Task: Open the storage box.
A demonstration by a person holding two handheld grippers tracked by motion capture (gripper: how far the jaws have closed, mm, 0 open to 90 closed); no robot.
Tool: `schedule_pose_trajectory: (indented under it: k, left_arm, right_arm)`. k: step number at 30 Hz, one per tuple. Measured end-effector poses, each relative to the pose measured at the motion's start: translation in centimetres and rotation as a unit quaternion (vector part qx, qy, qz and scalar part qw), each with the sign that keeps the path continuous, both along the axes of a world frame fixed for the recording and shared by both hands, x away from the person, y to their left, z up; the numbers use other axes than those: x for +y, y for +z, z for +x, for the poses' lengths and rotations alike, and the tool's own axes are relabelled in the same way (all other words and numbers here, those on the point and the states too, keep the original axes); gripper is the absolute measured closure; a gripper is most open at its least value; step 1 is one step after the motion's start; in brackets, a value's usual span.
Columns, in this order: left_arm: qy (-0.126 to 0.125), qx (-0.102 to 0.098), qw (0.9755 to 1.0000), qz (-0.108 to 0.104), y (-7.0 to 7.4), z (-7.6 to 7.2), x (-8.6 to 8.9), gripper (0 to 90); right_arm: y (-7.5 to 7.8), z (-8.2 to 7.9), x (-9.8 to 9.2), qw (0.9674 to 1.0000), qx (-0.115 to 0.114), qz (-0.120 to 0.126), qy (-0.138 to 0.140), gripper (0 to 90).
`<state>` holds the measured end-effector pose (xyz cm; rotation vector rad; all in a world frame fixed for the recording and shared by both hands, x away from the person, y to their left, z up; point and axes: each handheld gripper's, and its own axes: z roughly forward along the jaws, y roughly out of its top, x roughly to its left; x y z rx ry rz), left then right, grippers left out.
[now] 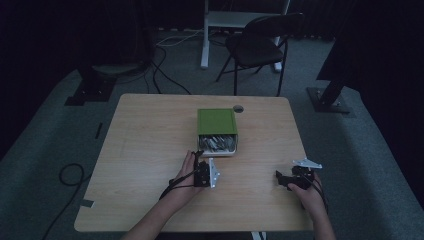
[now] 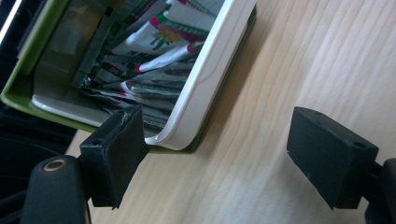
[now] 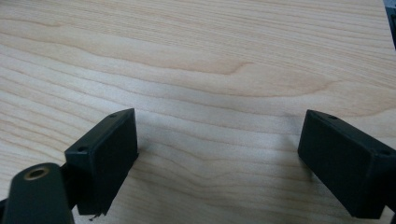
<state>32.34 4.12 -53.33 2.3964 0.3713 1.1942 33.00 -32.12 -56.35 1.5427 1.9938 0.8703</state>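
In the high view, the left gripper [image 1: 206, 172] lies in the person's left hand [image 1: 187, 172] just short of the green box [image 1: 216, 121], whose white drawer [image 1: 218, 150] is pulled out toward that gripper and shows a heap of sachets [image 1: 216, 142]. The right gripper [image 1: 286, 180] sits well off to the side of the box, low over the wooden table [image 1: 150, 145], held in the right hand [image 1: 307, 192], its tips turned toward the left gripper. In the left gripper view, the two black jaws stand well apart with bare wood between them; the rounded corner of the white drawer [image 2: 187, 135] sits just beside the jaw seen at the left of this view, and whether they touch cannot be told. The sachets [image 2: 154, 51], white with green and red print, are stacked inside, ahead of that jaw, and the green box [image 2: 18, 84] wraps round the drawer. In the right gripper view, the right gripper [image 3: 217, 149] has its jaws spread wide, gripping nothing, over plain table [image 3: 210, 56] grain.
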Motion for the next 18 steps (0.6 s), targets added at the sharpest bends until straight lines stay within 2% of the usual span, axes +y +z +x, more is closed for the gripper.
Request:
schedule_pose_trajectory:
  k: [1,4,7,10,11,13,16,18]
  left_arm:
    - [-0.001,-0.01,0.9998,0.017,-0.4,0.3,-0.2,20.3]
    - [-0.005,-0.019,0.9993,0.031,-0.7,0.4,-0.4,20.6]
    - [-0.012,-0.026,0.9992,0.027,-0.9,0.5,-0.6,22.3]
    - [-0.01,-0.042,0.9986,0.031,-0.8,0.8,-0.7,23.4]
    - [-0.011,-0.048,0.9981,0.039,-0.8,0.9,-0.7,24.5]
    - [-0.007,-0.05,0.9978,0.043,-0.8,1.1,-0.7,27.4]
    - [-0.006,-0.062,0.9968,0.049,-1.0,1.4,-0.7,39.6]
    - [-0.004,-0.069,0.9951,0.071,-1.1,1.5,-0.8,47.3]
  right_arm:
    - [0.0,0.0,0.0,1.0,0.0,0.0,0.0,11.7]
    - [0.0,0.0,0.0,1.0,0.0,0.0,0.0,11.7]
    - [0.0,0.0,0.0,1.0,0.0,0.0,0.0,11.7]
    - [0.0,0.0,0.0,1.0,0.0,0.0,0.0,11.7]
    - [0.0,0.0,0.0,1.0,0.0,0.0,0.0,11.7]
    - [0.0,0.0,0.0,1.0,0.0,0.0,0.0,11.7]
    - [0.0,0.0,0.0,1.0,0.0,0.0,0.0,11.7]
    - [0.0,0.0,0.0,1.0,0.0,0.0,0.0,11.7]
